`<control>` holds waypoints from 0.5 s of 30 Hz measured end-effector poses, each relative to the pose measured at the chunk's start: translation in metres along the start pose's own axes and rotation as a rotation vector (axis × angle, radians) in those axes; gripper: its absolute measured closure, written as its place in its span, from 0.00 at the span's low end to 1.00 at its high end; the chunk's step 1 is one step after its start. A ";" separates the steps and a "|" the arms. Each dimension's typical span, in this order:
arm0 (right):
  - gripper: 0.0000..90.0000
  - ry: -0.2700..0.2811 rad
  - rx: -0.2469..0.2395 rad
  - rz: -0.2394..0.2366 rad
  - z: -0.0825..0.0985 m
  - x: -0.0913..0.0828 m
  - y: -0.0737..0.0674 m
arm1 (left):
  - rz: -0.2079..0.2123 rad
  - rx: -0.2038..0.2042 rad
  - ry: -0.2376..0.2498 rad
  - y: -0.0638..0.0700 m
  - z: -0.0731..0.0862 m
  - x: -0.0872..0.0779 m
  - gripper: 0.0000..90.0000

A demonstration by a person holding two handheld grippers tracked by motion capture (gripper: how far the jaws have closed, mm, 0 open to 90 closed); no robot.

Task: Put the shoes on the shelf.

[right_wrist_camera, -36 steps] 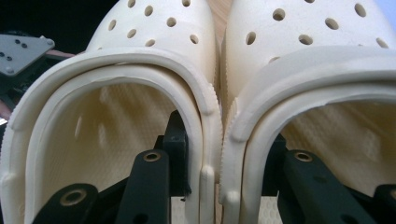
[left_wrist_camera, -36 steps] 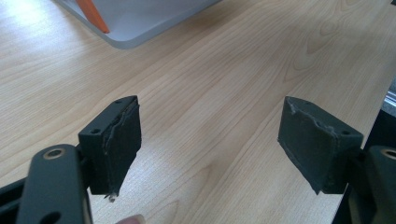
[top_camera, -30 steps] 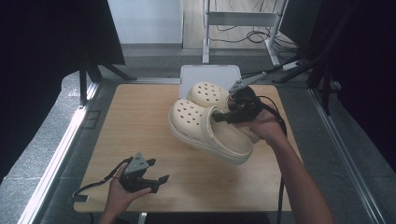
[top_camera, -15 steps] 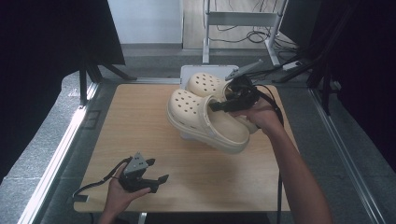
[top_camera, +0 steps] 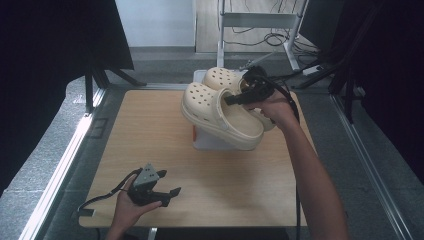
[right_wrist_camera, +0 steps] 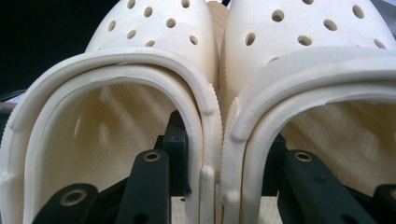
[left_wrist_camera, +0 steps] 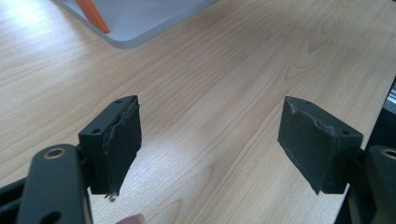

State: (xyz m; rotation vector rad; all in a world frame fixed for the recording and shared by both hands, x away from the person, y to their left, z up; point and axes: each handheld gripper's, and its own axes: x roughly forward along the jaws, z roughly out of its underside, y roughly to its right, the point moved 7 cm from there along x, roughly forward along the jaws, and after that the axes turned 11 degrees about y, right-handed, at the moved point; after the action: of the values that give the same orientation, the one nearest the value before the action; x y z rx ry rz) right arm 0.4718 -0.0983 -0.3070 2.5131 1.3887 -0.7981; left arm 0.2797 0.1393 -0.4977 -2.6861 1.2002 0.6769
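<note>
Right hand-held gripper (right_wrist_camera: pixel 219 186) view: one jaw inside each cream perforated foam clog (right_wrist_camera: pixel 140 60), clenching adjoining walls. High view: pair lifted above wooden counter (top_camera: pixel 150 140); left hand-held gripper (top_camera: pixel 167 195) released, resting.

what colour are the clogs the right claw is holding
Cream, with round holes over the toes; the clogs show best in the right gripper view.

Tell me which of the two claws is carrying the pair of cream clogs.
The right claw, raised over the table's far side: one jaw sits inside each cream clog, pinching their adjoining walls together. The left claw stands open and empty near the front edge.
</note>
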 end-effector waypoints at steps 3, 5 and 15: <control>0.73 -0.007 0.012 0.024 -0.004 0.005 0.009 | 0.000 0.002 0.000 0.000 0.000 0.001 0.24; 0.73 -0.009 0.021 0.041 -0.006 0.007 0.015 | 0.000 0.007 0.006 0.000 0.000 0.001 0.25; 0.73 -0.011 0.061 0.110 -0.014 0.023 0.039 | -0.003 0.015 0.000 -0.001 0.001 0.001 0.25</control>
State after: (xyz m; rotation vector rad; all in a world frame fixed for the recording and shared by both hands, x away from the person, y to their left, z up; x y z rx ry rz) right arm 0.5188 -0.0977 -0.3113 2.6003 1.2286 -0.8440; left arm 0.2804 0.1398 -0.4989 -2.6750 1.1962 0.6646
